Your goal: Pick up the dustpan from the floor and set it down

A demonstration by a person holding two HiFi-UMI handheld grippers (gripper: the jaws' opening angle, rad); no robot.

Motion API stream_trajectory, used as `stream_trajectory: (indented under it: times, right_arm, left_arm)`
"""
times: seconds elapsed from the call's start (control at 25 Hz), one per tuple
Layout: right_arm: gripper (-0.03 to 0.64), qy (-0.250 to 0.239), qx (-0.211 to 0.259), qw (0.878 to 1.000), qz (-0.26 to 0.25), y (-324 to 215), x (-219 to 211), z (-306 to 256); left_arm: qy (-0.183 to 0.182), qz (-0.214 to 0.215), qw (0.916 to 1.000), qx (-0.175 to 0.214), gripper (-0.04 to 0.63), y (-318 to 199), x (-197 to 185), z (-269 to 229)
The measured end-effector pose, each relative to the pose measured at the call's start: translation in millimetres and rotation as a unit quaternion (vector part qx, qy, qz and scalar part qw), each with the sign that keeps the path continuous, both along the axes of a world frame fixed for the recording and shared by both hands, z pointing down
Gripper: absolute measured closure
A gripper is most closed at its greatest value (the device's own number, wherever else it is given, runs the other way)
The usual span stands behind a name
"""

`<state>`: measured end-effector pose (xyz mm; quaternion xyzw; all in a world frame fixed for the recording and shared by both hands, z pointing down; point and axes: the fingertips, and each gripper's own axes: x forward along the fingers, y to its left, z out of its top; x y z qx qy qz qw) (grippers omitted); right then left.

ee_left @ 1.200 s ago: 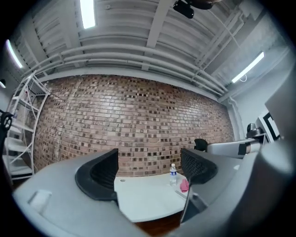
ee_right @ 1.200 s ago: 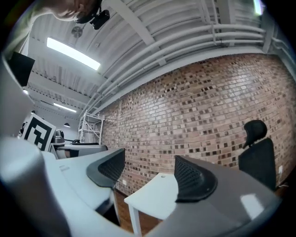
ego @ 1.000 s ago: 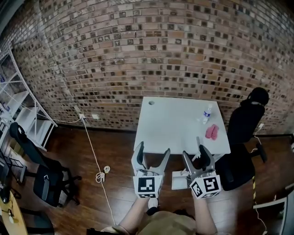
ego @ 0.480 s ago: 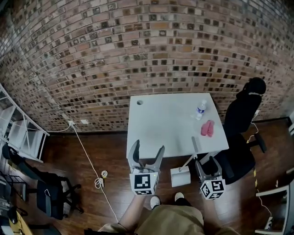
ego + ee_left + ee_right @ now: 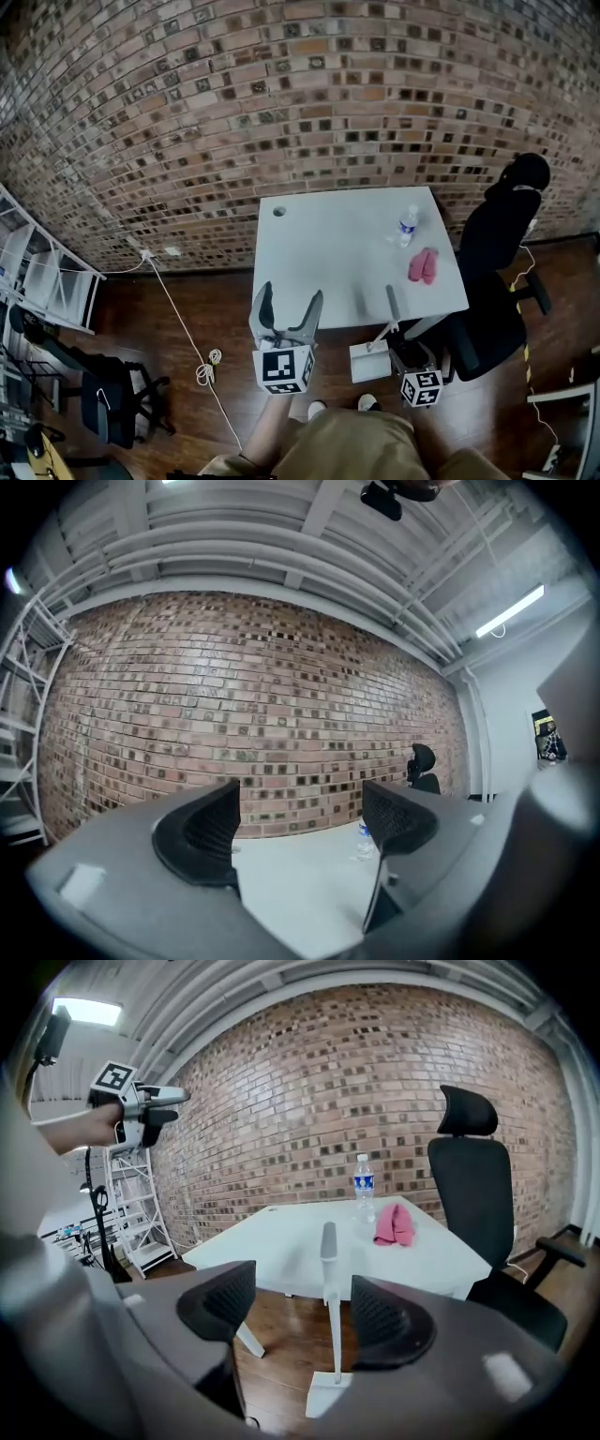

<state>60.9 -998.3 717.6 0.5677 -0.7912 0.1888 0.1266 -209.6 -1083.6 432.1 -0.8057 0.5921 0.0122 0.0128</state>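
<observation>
Vertically, dustpan [image 5: 368, 362] handle points up, pan on floor [image 5: 225, 314], left claw [image 5: 301, 810] apart, right claw [image 5: 302, 1299] apart.

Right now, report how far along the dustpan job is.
Done: nothing; the dustpan stands on the wooden floor beside the white table, handle upright. In hand: the right gripper is open, aimed at the handle, not touching it. The left gripper is open and empty. Left: grip, lift, set down.
</observation>
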Motion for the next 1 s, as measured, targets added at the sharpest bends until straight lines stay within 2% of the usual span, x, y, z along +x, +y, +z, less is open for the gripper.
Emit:
stream_trajectory:
  times: [0.32, 0.68, 0.76, 0.88, 1.0]
  right_arm:
    - [0.310, 0.003, -0.063, 0.998, 0.001, -53.1, 5.0, 58.1]
    - [0.311, 0.020, -0.088, 0.996, -0.012, -101.9, -2.1, 82.9]
    - [0.333, 0.025, -0.090, 0.996, -0.005, -107.1, -0.7, 84.9]
    - [0.416, 0.026, -0.087, 0.996, 0.008, -112.2, 2.6, 83.7]
    - [0.443, 0.030, -0.090, 0.995, 0.007, -115.8, 0.8, 88.1]
  left_arm:
    - [-0.011, -0.032, 0.9994, -0.001, 0.206, -8.3, -6.2, -6.9]
    - [-0.009, -0.090, 0.9957, -0.016, 0.206, 0.3, -38.4, 2.4]
    - [-0.010, -0.098, 0.9950, -0.020, 0.206, 3.5, -42.4, 4.1]
    - [-0.014, -0.108, 0.9938, -0.023, 0.206, 8.8, -48.3, 4.7]
    - [-0.015, -0.115, 0.9929, -0.027, 0.207, 12.8, -55.1, 5.5]
